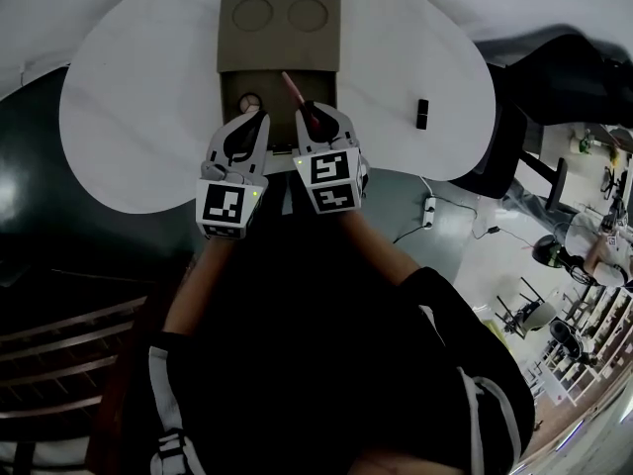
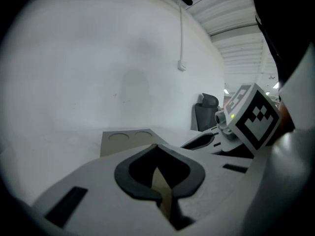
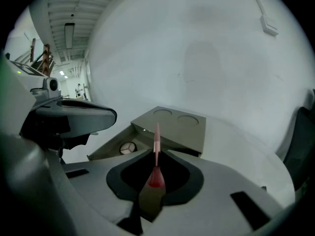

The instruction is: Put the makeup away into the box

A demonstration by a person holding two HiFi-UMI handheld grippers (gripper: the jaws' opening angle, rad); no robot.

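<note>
An olive-brown box (image 1: 279, 38) stands on the white table (image 1: 138, 117); its lid has two round dents. Its near compartment is uncovered and holds a round compact (image 1: 249, 100). My right gripper (image 1: 305, 107) is shut on a thin pink makeup stick (image 1: 293, 88), whose tip reaches over that compartment. In the right gripper view the stick (image 3: 157, 139) points out from the right gripper (image 3: 156, 154) toward the box (image 3: 182, 127) and the compact (image 3: 127, 148). My left gripper (image 1: 259, 117) hovers close beside it at the box's near edge, jaws together, nothing seen between them. The left gripper view shows its tips (image 2: 156, 145) before the box (image 2: 125, 140).
A small black item (image 1: 422, 113) lies on the table to the right of the box. A dark chair (image 2: 204, 112) stands beyond the table's right end. The table's near edge runs just under both grippers. The floor right of the table carries cables and a power strip (image 1: 428, 206).
</note>
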